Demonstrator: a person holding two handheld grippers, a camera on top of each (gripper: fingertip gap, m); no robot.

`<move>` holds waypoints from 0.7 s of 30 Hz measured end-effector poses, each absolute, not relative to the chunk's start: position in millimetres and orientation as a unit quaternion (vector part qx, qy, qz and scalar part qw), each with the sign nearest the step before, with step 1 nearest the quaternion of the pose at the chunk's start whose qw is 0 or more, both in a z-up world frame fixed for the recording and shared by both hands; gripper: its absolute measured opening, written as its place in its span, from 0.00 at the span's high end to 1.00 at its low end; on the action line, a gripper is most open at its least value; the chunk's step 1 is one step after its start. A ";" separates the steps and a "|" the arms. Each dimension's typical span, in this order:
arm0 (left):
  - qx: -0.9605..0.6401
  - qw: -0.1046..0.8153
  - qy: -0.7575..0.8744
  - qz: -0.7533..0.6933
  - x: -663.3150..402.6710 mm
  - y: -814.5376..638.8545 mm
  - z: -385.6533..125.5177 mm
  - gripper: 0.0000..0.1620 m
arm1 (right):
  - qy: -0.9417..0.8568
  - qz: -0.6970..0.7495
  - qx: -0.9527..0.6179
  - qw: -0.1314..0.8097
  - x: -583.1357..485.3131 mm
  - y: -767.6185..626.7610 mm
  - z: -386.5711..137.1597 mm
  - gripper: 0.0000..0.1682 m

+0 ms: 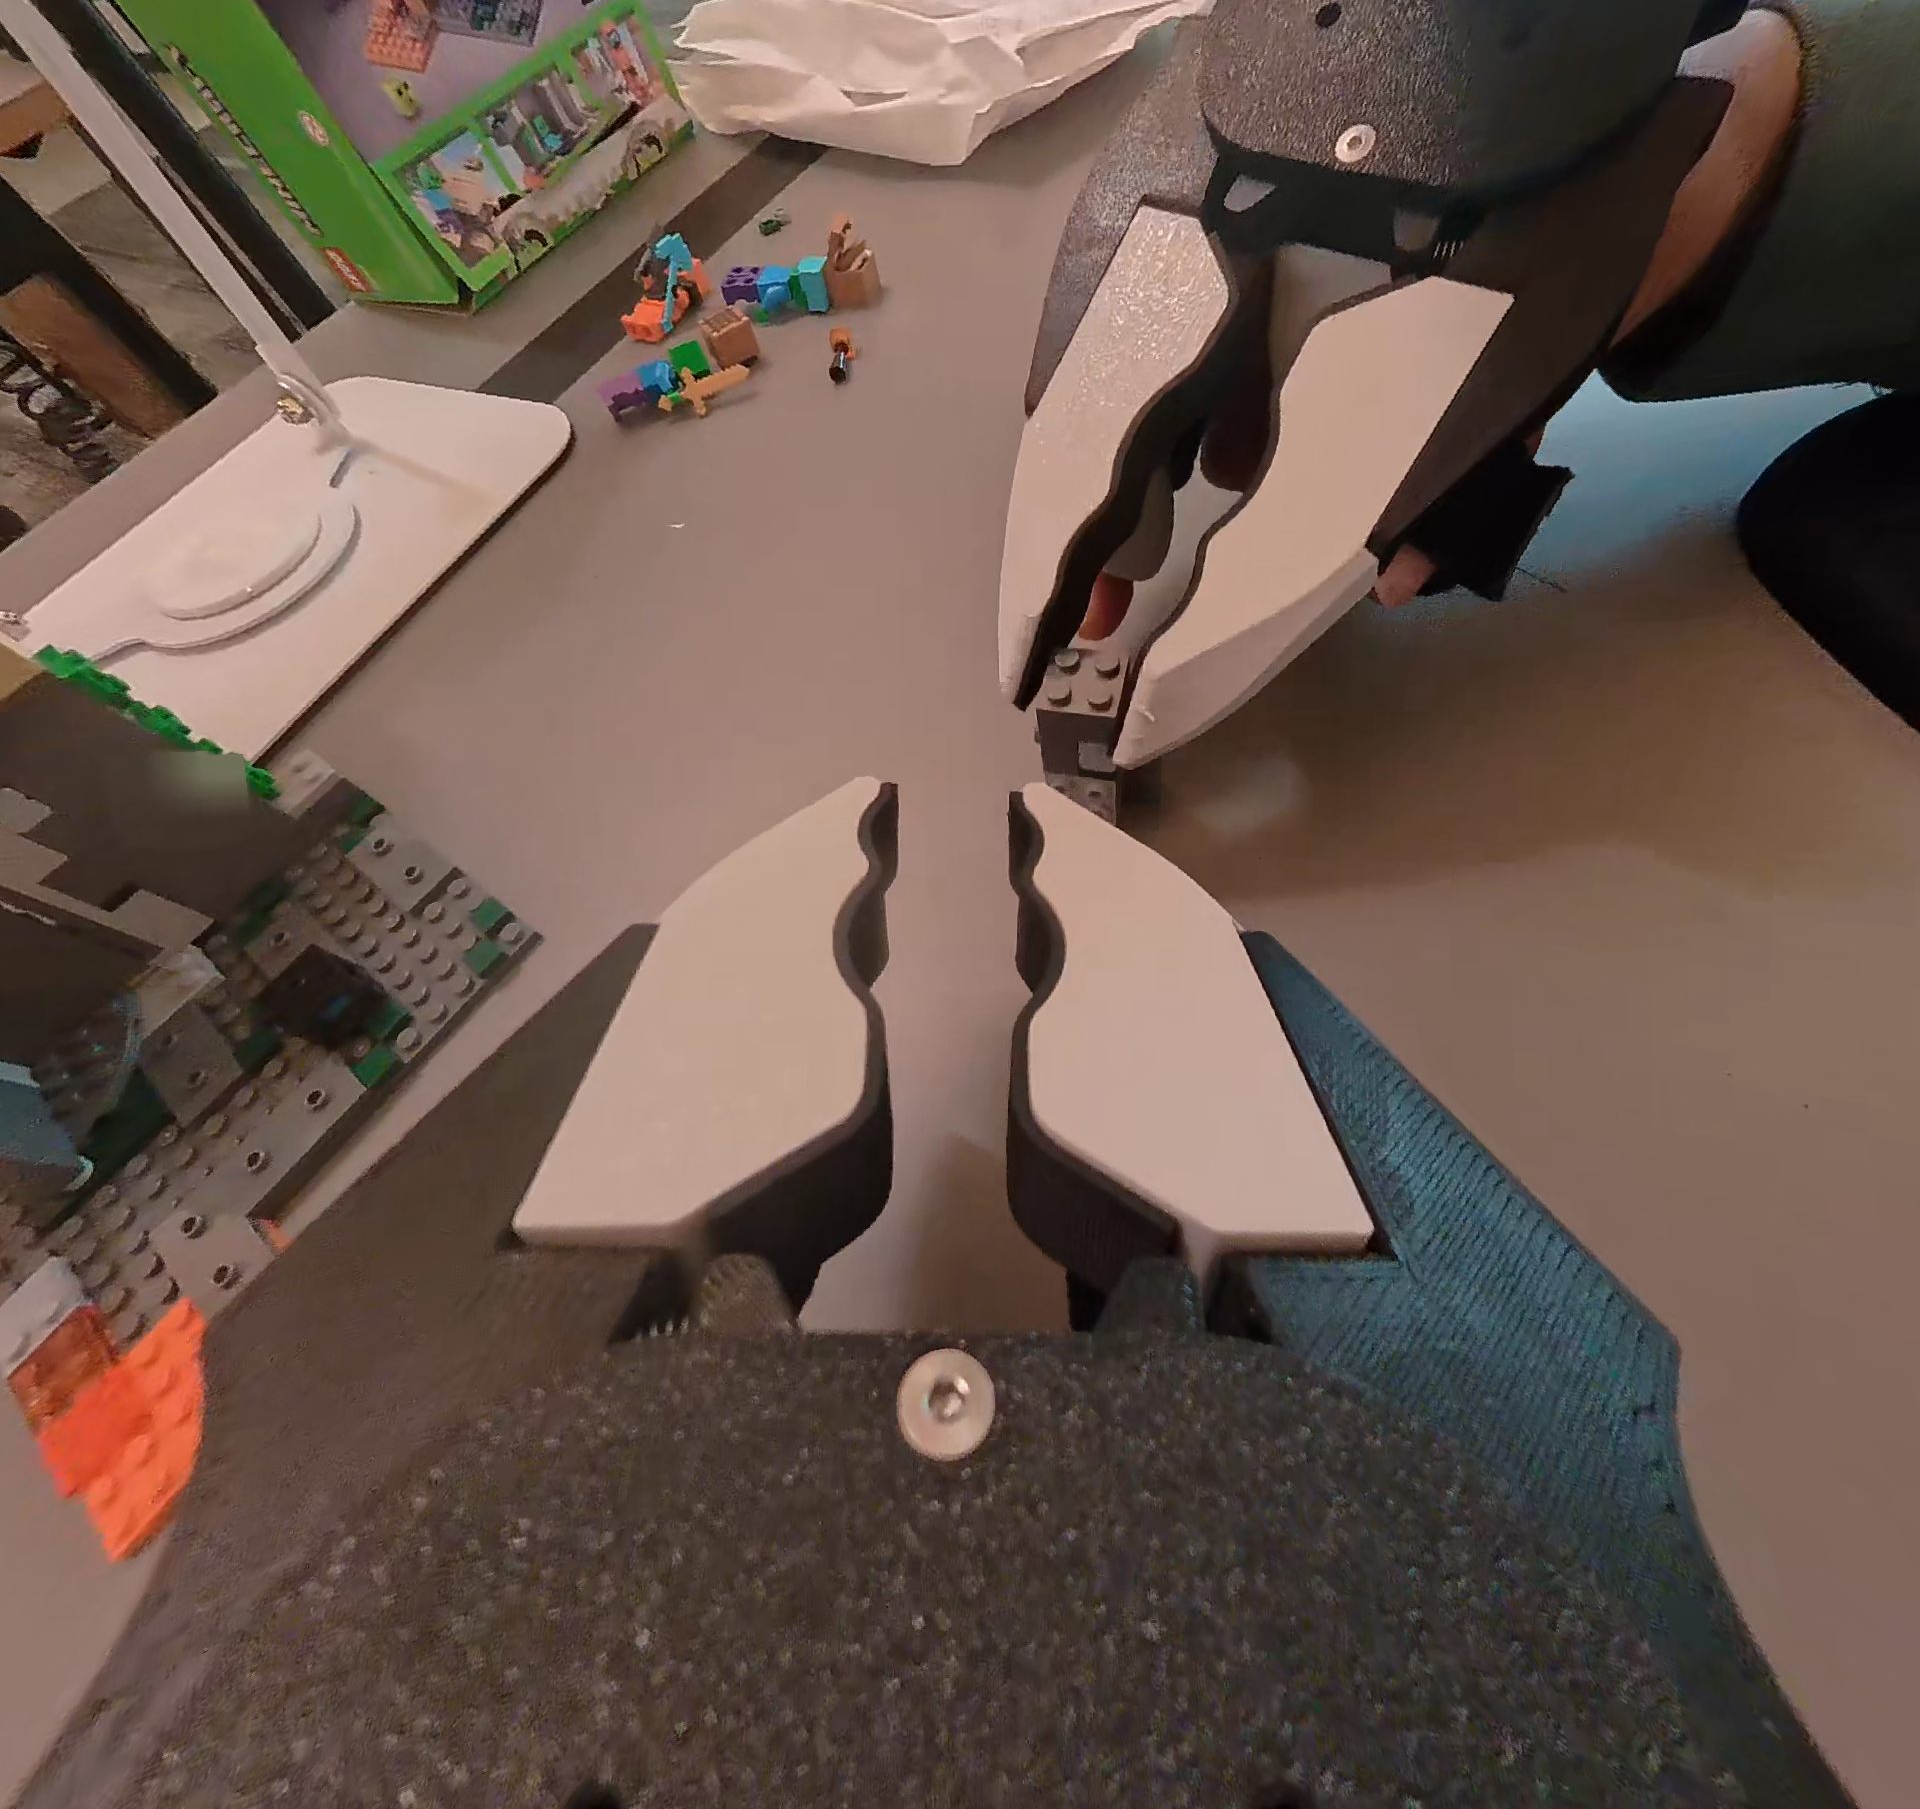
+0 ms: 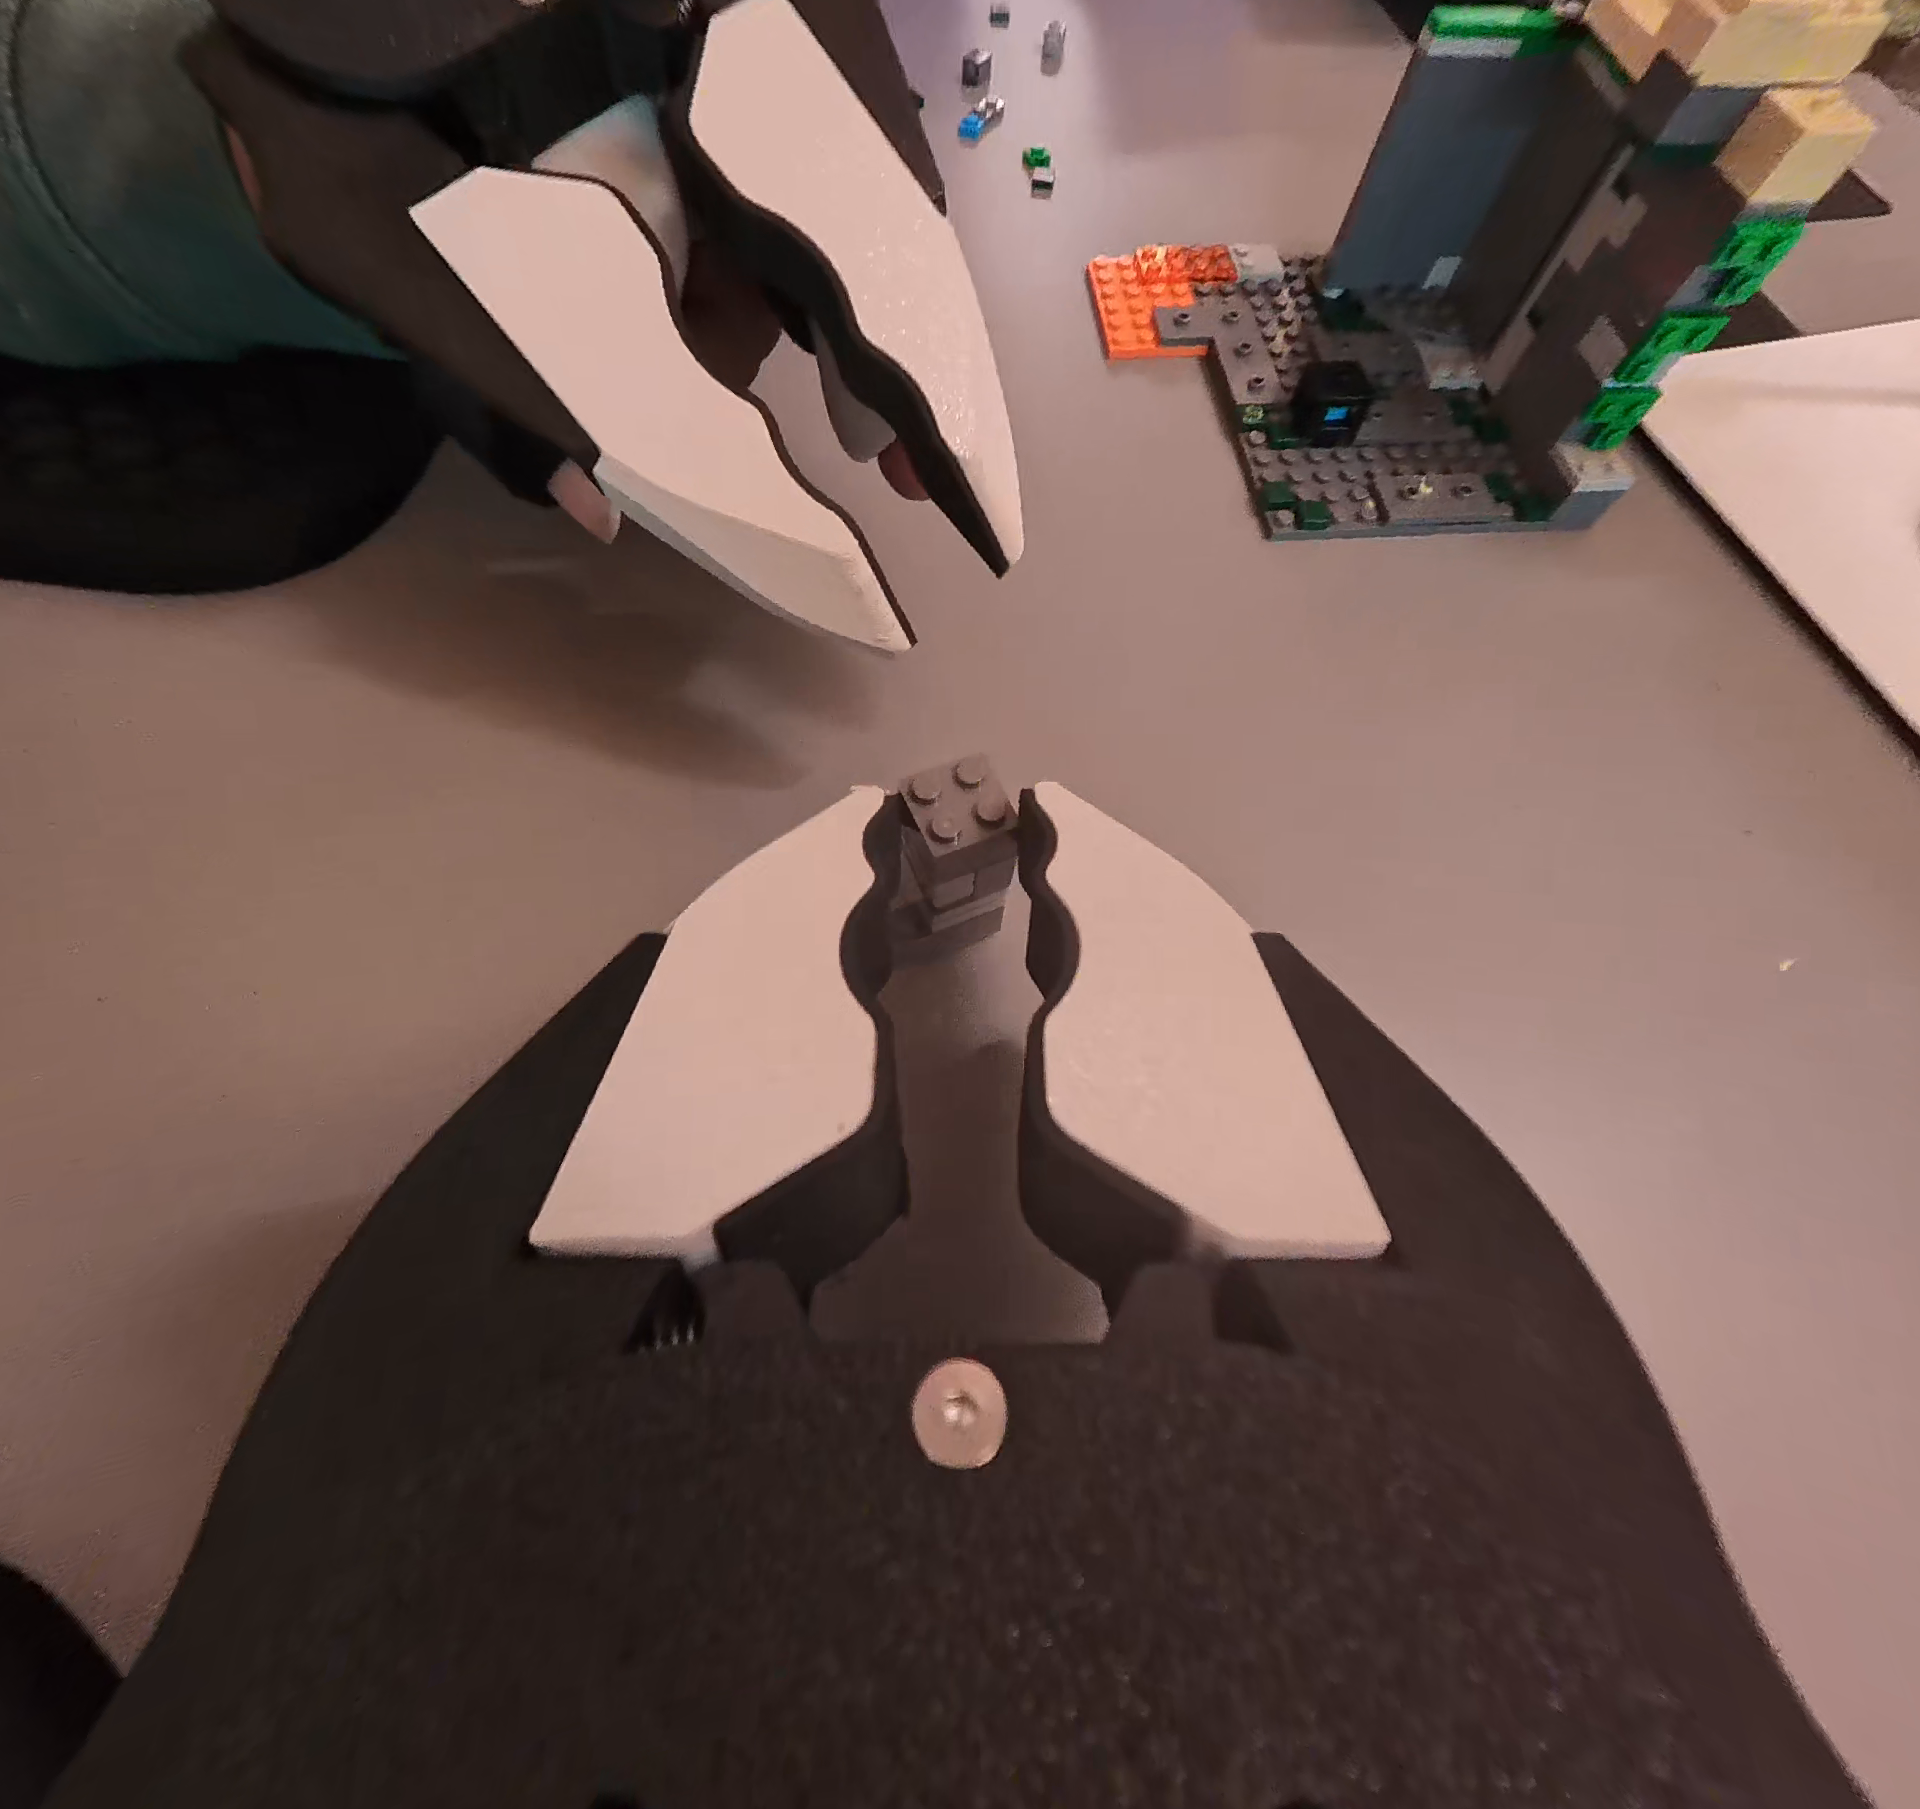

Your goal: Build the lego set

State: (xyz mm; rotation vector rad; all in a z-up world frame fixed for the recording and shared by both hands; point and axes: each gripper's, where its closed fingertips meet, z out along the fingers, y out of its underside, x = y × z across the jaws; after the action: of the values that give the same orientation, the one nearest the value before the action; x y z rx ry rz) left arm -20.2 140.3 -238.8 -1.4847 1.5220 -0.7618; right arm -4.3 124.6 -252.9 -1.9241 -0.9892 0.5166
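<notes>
My right gripper (image 2: pixel 956 798) is shut on a small upright stack of dark grey bricks (image 2: pixel 954 855), studs facing up, with its lower end close to the grey table. In the left wrist view the same stack (image 1: pixel 1086 694) sits between the right gripper's (image 1: pixel 1081 725) white fingertips, just beyond my left gripper (image 1: pixel 954 803). My left gripper is open and empty, with a narrow gap between its fingers. It also shows in the right wrist view (image 2: pixel 951 606), tips pointing down towards the stack. The partly built lego model (image 2: pixel 1455 357) stands at the right; in the left wrist view it is at the left (image 1: pixel 260 980).
Loose coloured pieces and figures (image 1: pixel 727 315) lie at the back by the green lego box (image 1: pixel 395 76) and a crumpled white bag (image 1: pixel 914 45). A white lamp base (image 1: pixel 281 523) sits back left. Small grey pieces (image 2: pixel 1008 97) lie behind the model. A person's sleeve (image 1: pixel 1829 201) is at the right. The partly built lego model (image 2: pixel 1455 357) lies around 20 cm away from my left fingertips. My left wrist view (image 1: pixel 159 993) looks at it from another angle.
</notes>
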 end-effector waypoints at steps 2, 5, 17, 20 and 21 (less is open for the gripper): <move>-0.594 0.426 0.610 -0.306 -20.0 139.7 -239.4 0.88 | -0.400 0.213 -0.775 0.442 -5.7 124.5 -253.9 0.88; -0.595 0.427 0.608 -0.308 -20.3 140.1 -239.0 0.88 | -0.399 0.216 -0.774 0.441 -5.9 124.8 -253.8 0.87; -0.600 0.475 0.548 -0.339 -25.7 153.8 -216.1 0.93 | -0.343 0.232 -0.751 0.514 4.5 130.2 -221.4 0.77; -0.598 0.506 0.517 -0.344 -30.6 162.0 -203.4 0.96 | -0.294 0.213 -0.742 0.563 21.0 139.6 -206.6 0.78; -0.598 0.515 0.511 -0.341 -32.2 164.5 -200.8 0.97 | -0.276 0.205 -0.740 0.578 26.8 142.5 -203.0 0.81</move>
State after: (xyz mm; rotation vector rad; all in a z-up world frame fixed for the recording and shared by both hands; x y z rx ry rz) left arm -32.2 164.5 -200.8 -1.4356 1.2278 -0.8192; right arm 26.8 142.5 -203.0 -1.7315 -0.6463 0.4796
